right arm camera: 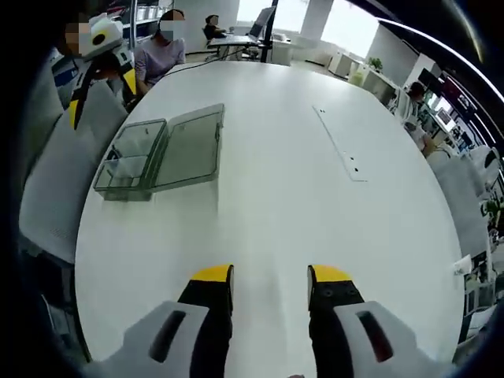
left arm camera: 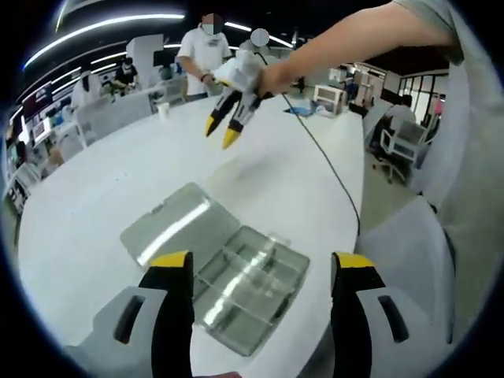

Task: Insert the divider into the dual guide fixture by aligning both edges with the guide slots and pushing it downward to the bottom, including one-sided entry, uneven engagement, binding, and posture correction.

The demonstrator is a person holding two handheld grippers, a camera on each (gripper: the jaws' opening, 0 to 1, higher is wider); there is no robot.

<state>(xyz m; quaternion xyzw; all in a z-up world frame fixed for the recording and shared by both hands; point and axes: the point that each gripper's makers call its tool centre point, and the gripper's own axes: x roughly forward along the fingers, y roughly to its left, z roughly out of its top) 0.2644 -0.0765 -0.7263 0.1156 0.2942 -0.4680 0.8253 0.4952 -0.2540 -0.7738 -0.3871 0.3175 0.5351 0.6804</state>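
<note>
Lying open near the white bench (right arm camera: 315, 197) edge, the clear plastic compartment box (left arm camera: 228, 272) awaits its divider; insertion looks unstarted, both left gripper (left arm camera: 261, 272) and right gripper (right arm camera: 269, 285) fingers spread, empty.

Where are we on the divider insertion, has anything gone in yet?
Done: the clear compartment box lies open on the white table, lid flat beside it.

In hand: nothing. The left gripper hovers open over the box; the right gripper, also open, is out over bare table.

Left: picking up the divider and the whole insertion.
</note>
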